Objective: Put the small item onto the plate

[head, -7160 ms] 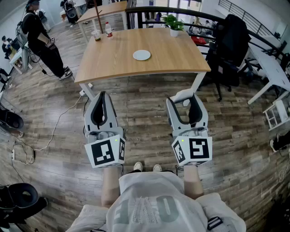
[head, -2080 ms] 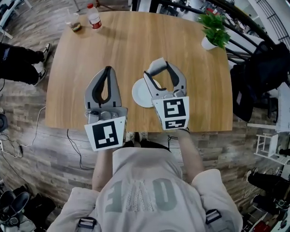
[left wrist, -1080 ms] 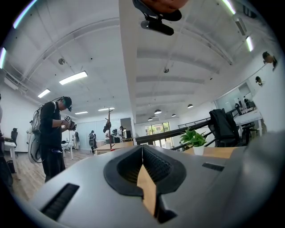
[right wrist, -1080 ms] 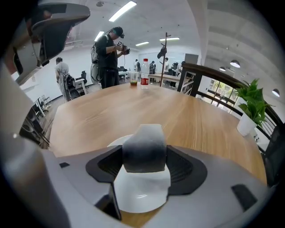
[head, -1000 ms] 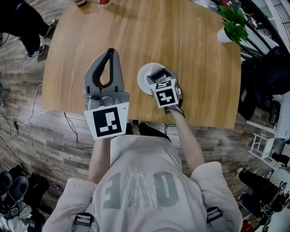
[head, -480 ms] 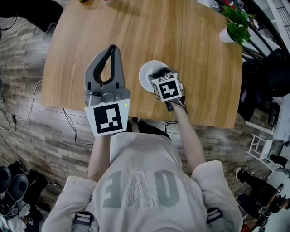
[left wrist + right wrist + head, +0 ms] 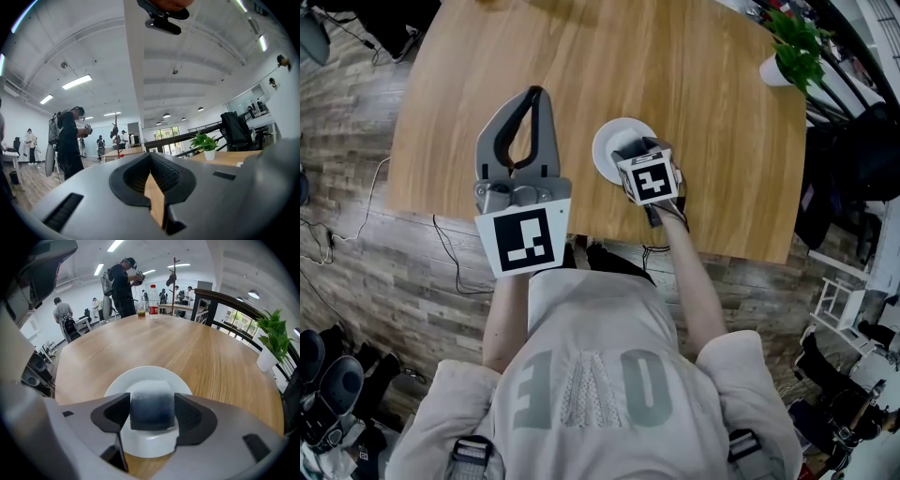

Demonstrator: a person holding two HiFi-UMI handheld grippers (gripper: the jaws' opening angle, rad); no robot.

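My right hand-held gripper [image 7: 152, 420] pinches the small dark block [image 7: 151, 401] right over the white plate [image 7: 117, 385], and releasing too high could bounce it onto the worktop [image 7: 211, 362].

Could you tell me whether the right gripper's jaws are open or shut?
Shut: the right gripper clamps the dark block over the white plate.

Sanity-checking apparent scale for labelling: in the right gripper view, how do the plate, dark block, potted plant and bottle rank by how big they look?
Largest: plate.
Next: dark block and potted plant, too alike to rank; the block sits nearest the camera.
Smallest: bottle, far off.
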